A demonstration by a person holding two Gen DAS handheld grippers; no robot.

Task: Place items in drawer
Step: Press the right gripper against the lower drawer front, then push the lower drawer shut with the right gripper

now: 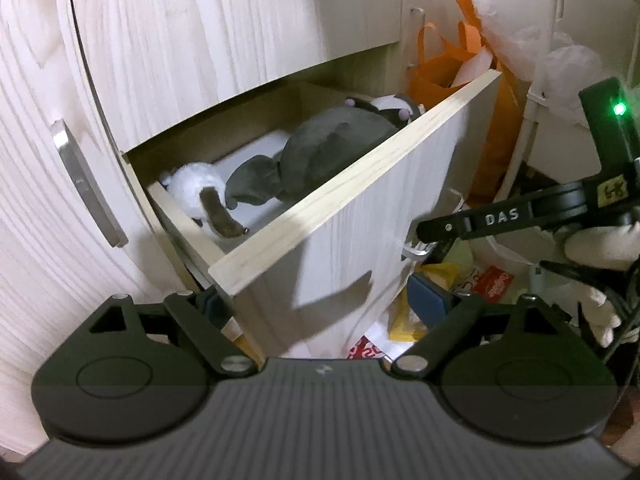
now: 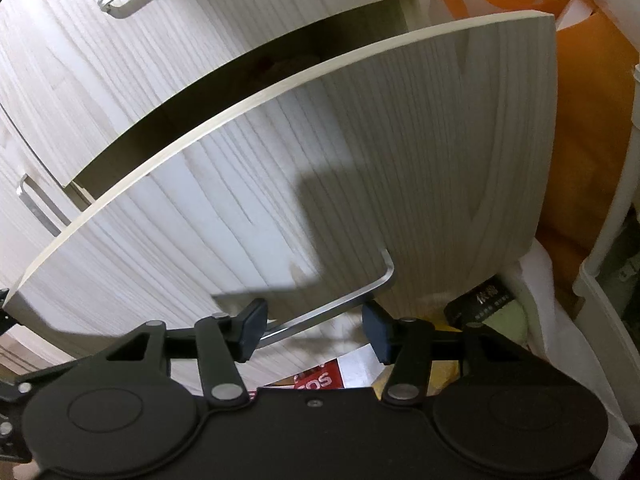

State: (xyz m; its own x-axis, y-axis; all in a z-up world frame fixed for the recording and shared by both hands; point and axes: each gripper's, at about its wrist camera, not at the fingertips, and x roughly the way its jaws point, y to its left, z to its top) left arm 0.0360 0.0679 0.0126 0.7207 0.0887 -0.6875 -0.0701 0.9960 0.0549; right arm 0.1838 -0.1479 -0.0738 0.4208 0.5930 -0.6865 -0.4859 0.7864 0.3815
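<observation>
The open drawer (image 1: pixel 340 216) holds a grey plush toy (image 1: pixel 320 152). My right gripper (image 2: pixel 314 330) gapes around the drawer handle (image 2: pixel 340 304), ungripped. My left gripper (image 1: pixel 320 300) is spread wide, empty.

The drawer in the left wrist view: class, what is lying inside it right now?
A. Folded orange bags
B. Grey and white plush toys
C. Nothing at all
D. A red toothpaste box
B: the open drawer holds a grey plush toy and a white plush toy lying on its pale floor; the orange bag stands outside, behind it.
</observation>
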